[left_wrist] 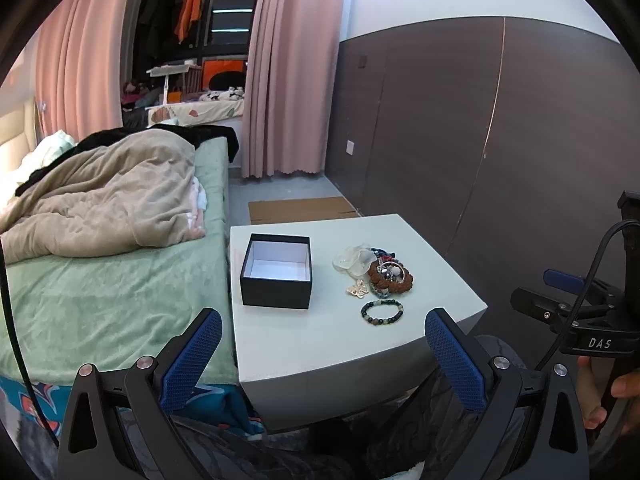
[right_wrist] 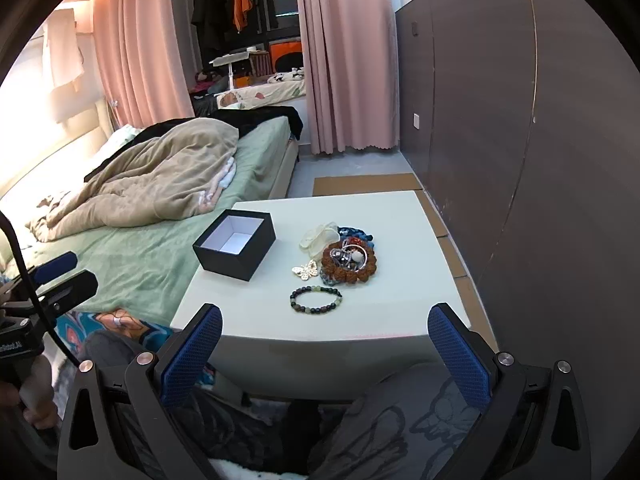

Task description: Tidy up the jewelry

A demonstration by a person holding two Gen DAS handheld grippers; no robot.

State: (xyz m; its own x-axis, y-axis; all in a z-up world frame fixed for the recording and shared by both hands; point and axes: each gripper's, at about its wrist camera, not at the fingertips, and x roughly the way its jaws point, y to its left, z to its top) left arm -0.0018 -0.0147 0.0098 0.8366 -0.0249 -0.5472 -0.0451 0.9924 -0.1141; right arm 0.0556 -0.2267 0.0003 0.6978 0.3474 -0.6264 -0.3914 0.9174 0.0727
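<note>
An open black box (left_wrist: 276, 270) (right_wrist: 235, 244) with a white empty inside stands on the left of a white table (left_wrist: 320, 340) (right_wrist: 400, 240). To its right lies a pile of jewelry (left_wrist: 378, 270) (right_wrist: 346, 254): a brown bead bracelet, pale shell pieces, a butterfly brooch (left_wrist: 357, 289) (right_wrist: 306, 271). A dark and green bead bracelet (left_wrist: 382, 312) (right_wrist: 316, 300) lies alone in front of the pile. My left gripper (left_wrist: 322, 344) is open and empty, short of the table's near edge. My right gripper (right_wrist: 324, 340) is open and empty too, also in front of the table.
A bed (left_wrist: 100, 280) (right_wrist: 160, 248) with a green sheet and a beige blanket adjoins the table's left side. A dark panelled wall (left_wrist: 500, 140) (right_wrist: 520, 140) runs along the right. Cardboard (left_wrist: 300, 208) (right_wrist: 366, 184) lies on the floor behind the table. Pink curtains hang at the back.
</note>
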